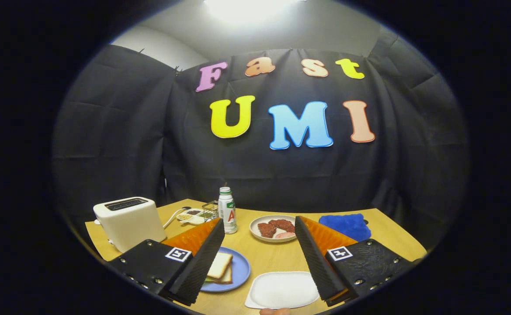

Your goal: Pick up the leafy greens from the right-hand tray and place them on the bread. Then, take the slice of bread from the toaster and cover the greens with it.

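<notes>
My gripper (258,223) is open, its fingers spread wide above the wooden table (264,256), with nothing between them. A blue plate (242,269) lies beside and partly under the left finger. On it sits a bread slice (220,264) stacked on another slice, with a thin green edge showing between them. A white tray (281,288) lies between the fingers, close in, and its surface shows plain white. The white toaster (128,221) stands beyond the left finger, its top slots dark.
A white bottle (227,210) stands ahead between the fingers. Next to it is a plate of meat slices (275,227). A blue cloth (345,224) lies beyond the right finger. Small dishes and a wire rack (198,214) sit behind the toaster.
</notes>
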`<action>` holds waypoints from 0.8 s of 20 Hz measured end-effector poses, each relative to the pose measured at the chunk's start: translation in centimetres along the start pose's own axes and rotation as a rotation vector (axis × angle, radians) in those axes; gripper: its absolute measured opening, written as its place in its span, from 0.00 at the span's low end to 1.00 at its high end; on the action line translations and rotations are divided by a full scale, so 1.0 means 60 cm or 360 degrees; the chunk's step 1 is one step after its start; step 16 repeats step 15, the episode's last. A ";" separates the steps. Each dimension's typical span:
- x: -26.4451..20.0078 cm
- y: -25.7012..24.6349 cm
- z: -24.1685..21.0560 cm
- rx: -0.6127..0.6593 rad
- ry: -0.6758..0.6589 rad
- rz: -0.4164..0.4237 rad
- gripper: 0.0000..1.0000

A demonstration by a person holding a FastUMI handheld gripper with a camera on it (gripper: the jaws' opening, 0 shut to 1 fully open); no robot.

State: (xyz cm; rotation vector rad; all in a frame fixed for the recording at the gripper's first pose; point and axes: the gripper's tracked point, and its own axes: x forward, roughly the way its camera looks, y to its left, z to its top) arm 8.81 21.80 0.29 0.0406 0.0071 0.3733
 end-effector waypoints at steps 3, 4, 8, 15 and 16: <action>-0.024 -0.069 0.014 -0.0005 -0.0028 -0.0097 0.97; -0.034 -0.097 0.020 -0.0009 -0.0041 -0.0136 0.98; -0.082 -0.217 0.035 -0.0049 -0.0066 -0.0309 0.98; -0.170 -0.432 0.037 -0.0117 -0.0063 -0.0570 0.97; -0.170 -0.432 0.037 -0.0117 -0.0063 -0.0570 0.97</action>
